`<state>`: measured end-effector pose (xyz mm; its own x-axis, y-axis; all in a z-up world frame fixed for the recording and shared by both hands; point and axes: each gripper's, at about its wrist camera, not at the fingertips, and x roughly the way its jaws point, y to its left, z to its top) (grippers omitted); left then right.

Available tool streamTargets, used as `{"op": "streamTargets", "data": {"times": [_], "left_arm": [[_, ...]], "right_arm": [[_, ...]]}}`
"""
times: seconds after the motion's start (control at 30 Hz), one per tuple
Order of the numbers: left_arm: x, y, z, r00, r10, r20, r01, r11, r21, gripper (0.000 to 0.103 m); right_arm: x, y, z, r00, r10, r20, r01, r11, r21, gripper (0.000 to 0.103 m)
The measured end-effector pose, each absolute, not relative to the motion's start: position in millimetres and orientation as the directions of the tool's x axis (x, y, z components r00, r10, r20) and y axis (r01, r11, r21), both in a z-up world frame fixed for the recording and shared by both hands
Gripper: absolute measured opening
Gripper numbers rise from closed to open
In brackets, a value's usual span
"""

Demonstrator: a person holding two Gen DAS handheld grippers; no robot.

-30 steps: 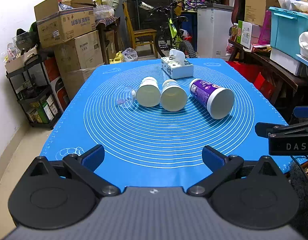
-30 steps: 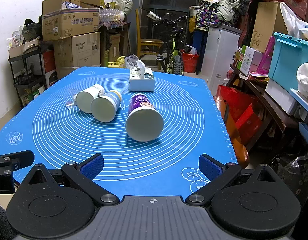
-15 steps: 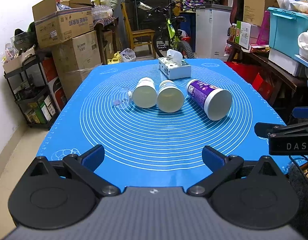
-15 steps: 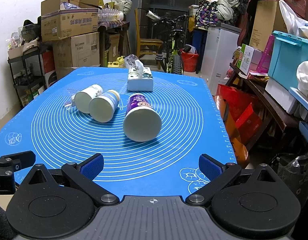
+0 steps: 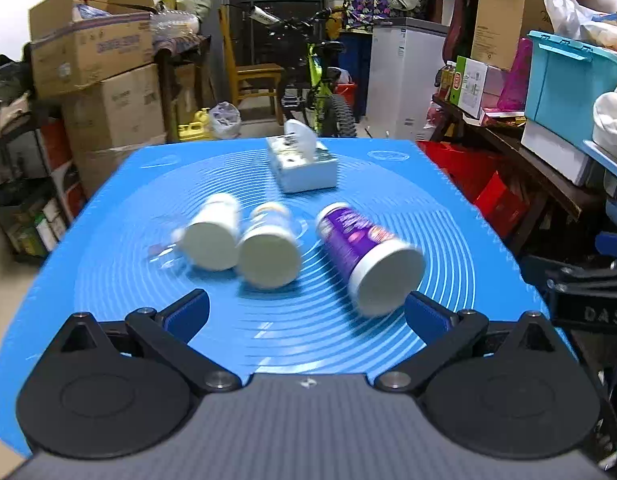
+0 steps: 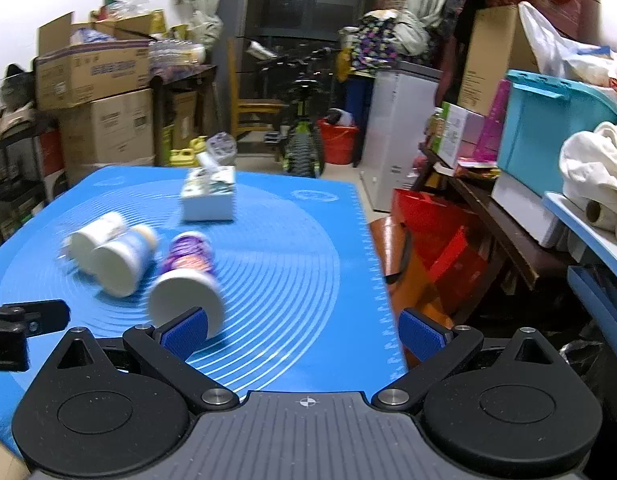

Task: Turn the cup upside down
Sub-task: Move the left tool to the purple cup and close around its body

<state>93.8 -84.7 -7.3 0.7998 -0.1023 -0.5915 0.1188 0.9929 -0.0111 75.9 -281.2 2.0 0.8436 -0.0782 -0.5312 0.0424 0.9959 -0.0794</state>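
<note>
Three paper cups lie on their sides on the blue mat (image 5: 268,328), bases toward me: a purple cup (image 5: 368,256) on the right, a white cup (image 5: 270,246) in the middle and another white cup (image 5: 212,240) on the left. A clear plastic cup (image 5: 164,252) lies blurred beside the left one. My left gripper (image 5: 306,316) is open and empty, just short of the cups. My right gripper (image 6: 302,330) is open and empty; the purple cup (image 6: 186,280) lies by its left fingertip (image 6: 184,332), the white cups (image 6: 120,260) further left.
A white tissue box (image 5: 302,162) stands on the mat behind the cups. The mat's right edge (image 6: 378,280) drops to red boxes and a cluttered shelf. Cardboard boxes (image 5: 104,80) and a bicycle (image 5: 320,96) stand beyond the table.
Both grippers have moved forward toward the cups, which now look larger and closer. The right gripper has also shifted right. Both stay open. The cups have not moved.
</note>
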Motion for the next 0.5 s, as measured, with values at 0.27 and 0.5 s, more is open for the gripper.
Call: {"op": "streamTargets", "data": {"times": [0.27,0.5], "left_arm": [[161,-134,-21,0.801,-0.106,-0.589,0.083,0.994,-0.066,0.102],[209,-165,-48,0.696,-0.097,-0.712,0.096,0.995,-0.041,0.100]], "right_arm": [[114,-321,-16,0.830,-0.112,-0.547,0.093,0.994,-0.063,0.101],[126,-337,-34,0.816,-0.105,-0.568,0.103,0.994,-0.034,0.101]]}}
